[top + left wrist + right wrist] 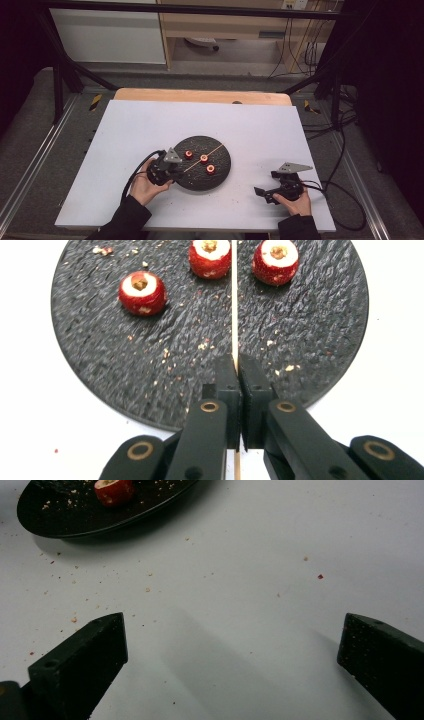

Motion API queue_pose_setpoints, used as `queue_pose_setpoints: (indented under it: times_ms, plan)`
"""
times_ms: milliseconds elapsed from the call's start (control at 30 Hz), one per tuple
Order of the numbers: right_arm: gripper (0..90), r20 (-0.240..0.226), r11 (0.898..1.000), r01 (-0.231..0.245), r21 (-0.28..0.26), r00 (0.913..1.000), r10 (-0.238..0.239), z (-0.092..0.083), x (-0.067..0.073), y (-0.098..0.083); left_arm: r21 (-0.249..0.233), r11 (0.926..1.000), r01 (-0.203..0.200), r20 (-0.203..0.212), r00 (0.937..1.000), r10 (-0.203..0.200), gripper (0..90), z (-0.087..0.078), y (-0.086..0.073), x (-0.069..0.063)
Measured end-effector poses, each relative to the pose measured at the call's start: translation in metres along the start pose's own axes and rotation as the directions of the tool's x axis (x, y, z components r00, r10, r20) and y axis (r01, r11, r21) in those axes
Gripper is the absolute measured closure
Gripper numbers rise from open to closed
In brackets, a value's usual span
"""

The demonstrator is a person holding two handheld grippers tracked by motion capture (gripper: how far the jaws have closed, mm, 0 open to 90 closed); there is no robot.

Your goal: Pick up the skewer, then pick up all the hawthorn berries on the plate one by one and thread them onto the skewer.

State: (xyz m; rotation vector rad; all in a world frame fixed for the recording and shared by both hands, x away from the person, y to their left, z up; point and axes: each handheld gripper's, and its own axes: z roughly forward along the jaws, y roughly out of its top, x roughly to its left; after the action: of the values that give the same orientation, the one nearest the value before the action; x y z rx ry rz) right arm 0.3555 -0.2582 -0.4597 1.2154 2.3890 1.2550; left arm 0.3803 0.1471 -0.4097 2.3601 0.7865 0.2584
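A round black plate (222,172) lies mid-table with three cored red fruits (204,159) on it. In the left gripper view the fruits (142,292) sit on the rough black plate (310,340). A thin wooden skewer (234,305) runs across the plate between two of the fruits, and my left gripper (239,365) is shut on its near end. From above, the left gripper (172,169) sits at the plate's left edge, the skewer (207,154) slanting across. My right gripper (264,192) rests on the table at the right, jaws wide apart and empty (232,640).
The white table top (150,125) carries scattered crumbs near the plate. A wooden board (200,95) borders its far edge. Cables (345,200) trail off the right side. One fruit (114,491) on the plate's rim (65,527) lies ahead of the right gripper.
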Motion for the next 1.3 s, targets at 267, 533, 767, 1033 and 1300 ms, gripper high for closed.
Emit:
queue_pose_setpoints:
  times_ms: [267,533,767,1033,1300]
  plan:
    - [0.7,0.004,1.0,-0.004,0.003,1.0,0.004,0.001,0.0,0.0,-0.085,0.9954,0.046,-0.009,0.9989,-0.047,88.0,-0.012,-0.016,-0.003]
    - [0.7,0.01,1.0,-0.009,0.0,0.9999,0.009,0.002,0.0,0.0,-0.164,0.9839,0.071,-0.024,0.9968,-0.076,88.0,-0.024,-0.033,-0.006]
    - [0.7,0.012,1.0,-0.02,-0.004,0.9997,0.02,0.003,0.001,0.0,-0.224,0.9696,0.098,-0.038,0.9933,-0.109,88.0,-0.029,-0.054,-0.009]
    - [0.7,0.014,1.0,-0.031,-0.005,0.9994,0.031,0.004,0.002,0.001,-0.281,0.9516,0.124,-0.044,0.9889,-0.142,88.0,-0.034,-0.074,-0.009]
    - [0.6,0.015,1.0,-0.02,-0.009,0.9997,0.02,0.007,0.008,0.007,-0.299,0.9442,0.139,-0.021,0.9881,-0.152,88.0,-0.036,-0.085,-0.007]
